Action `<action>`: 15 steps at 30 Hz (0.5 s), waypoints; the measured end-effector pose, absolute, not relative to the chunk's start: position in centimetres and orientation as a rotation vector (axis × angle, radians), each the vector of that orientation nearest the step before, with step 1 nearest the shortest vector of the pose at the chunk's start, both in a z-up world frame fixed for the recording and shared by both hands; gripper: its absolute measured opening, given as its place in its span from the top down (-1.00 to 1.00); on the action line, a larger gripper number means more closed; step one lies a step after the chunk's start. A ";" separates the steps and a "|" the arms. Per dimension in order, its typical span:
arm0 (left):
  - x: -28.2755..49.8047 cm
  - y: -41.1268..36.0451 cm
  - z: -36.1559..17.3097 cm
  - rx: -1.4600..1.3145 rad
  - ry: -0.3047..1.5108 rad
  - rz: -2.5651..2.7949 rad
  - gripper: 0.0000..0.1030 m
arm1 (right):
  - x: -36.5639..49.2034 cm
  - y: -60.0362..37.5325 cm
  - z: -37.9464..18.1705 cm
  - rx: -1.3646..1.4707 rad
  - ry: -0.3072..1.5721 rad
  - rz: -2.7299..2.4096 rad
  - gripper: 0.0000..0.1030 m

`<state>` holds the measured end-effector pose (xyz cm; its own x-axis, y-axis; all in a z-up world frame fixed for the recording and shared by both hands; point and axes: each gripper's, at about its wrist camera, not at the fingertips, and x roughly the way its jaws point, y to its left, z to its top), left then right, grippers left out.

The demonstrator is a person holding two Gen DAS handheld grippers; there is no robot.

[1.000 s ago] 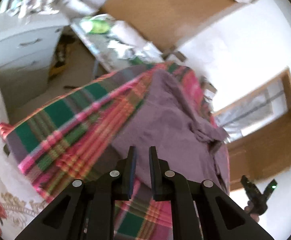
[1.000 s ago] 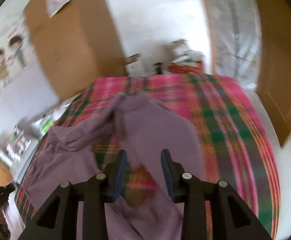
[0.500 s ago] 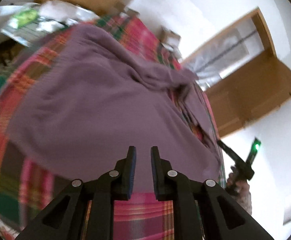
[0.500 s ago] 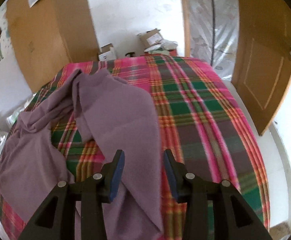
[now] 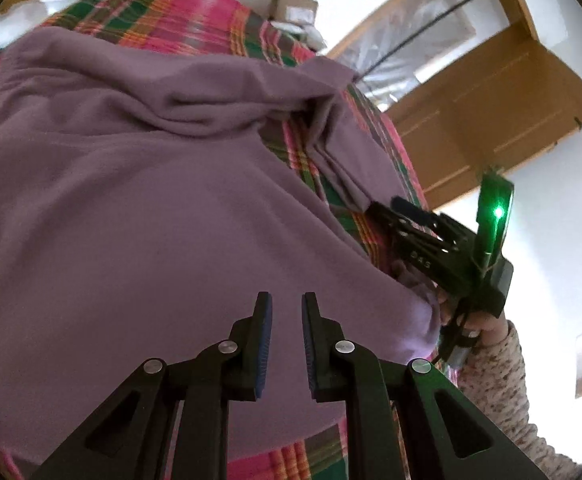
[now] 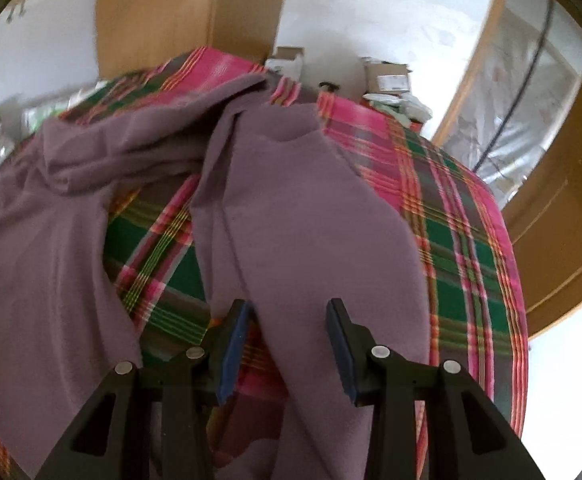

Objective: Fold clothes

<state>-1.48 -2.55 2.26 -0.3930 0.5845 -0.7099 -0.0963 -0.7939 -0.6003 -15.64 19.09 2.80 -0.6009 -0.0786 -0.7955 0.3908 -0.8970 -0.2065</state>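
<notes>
Purple garment (image 6: 299,216) sprawls over plaid bedspread (image 6: 463,248), cardboard boxes (image 6: 389,78) beyond.

- One purple garment (image 5: 139,208) spread out, with two long parts (image 6: 303,216) showing in the right wrist view.
- One plaid bedcover (image 6: 463,248) in pink and green.
- Two handheld grippers: the left gripper (image 5: 287,312) and the right gripper (image 6: 289,316).
- One hand (image 5: 471,320) in view, with one speckled sleeve (image 5: 503,384).
- Two cardboard boxes (image 6: 389,76) by the far wall.
- One wooden door (image 5: 487,108).
</notes>
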 end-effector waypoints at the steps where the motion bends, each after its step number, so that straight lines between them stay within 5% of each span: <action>1: -1.8 -2.3 2.1 -1.419 -0.663 2.210 0.70 | -15.9 18.9 2.6 1.246 0.564 -2.537 0.21; 3: -2.5 -2.3 1.7 -1.434 -0.676 2.207 0.70 | -16.5 18.8 2.2 1.262 0.589 -2.525 0.25; 6: -3.0 -2.6 1.1 -1.456 -0.693 2.203 0.70 | -17.3 19.8 2.3 1.285 0.471 -2.512 0.88; 15: -2.9 -3.6 0.0 -1.486 -0.727 2.205 0.70 | -15.5 26.4 6.3 1.183 0.145 -2.727 0.92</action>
